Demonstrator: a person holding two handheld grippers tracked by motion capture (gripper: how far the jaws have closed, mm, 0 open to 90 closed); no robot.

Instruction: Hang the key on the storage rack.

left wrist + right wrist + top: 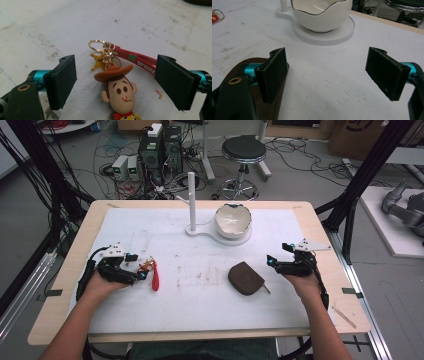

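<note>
the left gripper [141, 275] stands with its jaws spread wide around the small cowboy-figure keychain with a brown hat, gold rings and a red strap [115, 82], gripping nothing yet. the keychain lies flat on the white foam mat [200, 295], well to the left of the white stand with an upright peg and a round base [192, 202], the likely place to hang it. to close well, i judge the pads should centre on the figure's head or hat, below the gold ring [96, 45], leaving that ring free for the peg. the red strap touches the far pad, so squeeze slowly. the right gripper [270, 261] is also spread wide and empty, just beside the brown ice-lolly-shaped toy on a stick [246, 278], nearer the stand's cracked-egg white bowl [232, 220].
</note>
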